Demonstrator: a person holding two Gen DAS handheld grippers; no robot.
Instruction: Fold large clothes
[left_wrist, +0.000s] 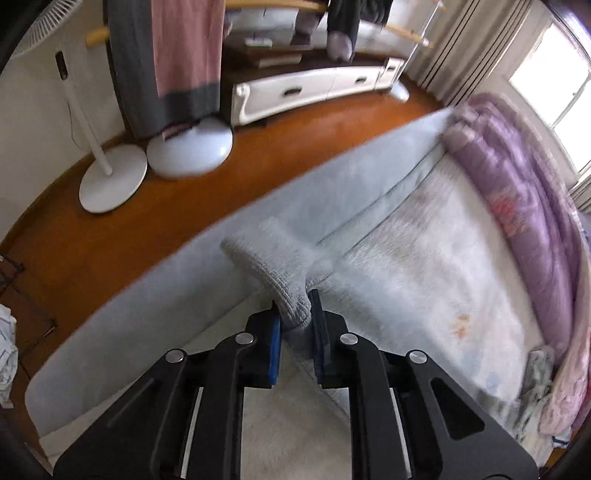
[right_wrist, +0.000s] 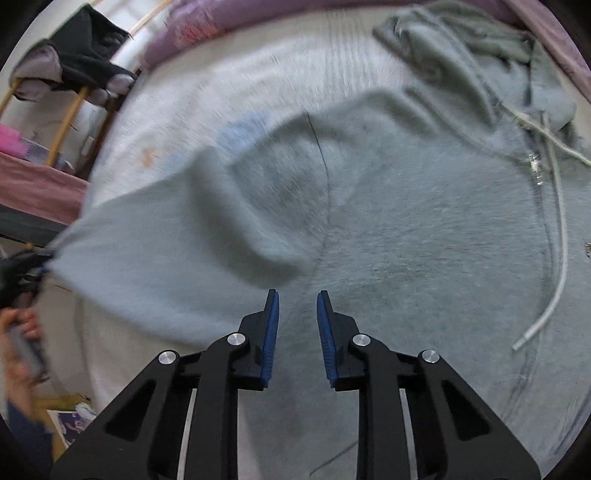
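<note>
Because the grey hoodie (right_wrist: 406, 229) spread on the bed (left_wrist: 424, 280) is thick, soft fleece, it will sag, so ribbed edges are best to hold. The left tongs (left_wrist: 295, 314) pinch its sleeve cuff (left_wrist: 273, 266); the right tongs (right_wrist: 297, 306) hang open above the body.

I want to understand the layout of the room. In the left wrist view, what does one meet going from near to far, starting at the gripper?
left gripper shut on the grey sleeve cuff → pale blue bed edge → orange wooden floor → white drawer cabinet
</note>
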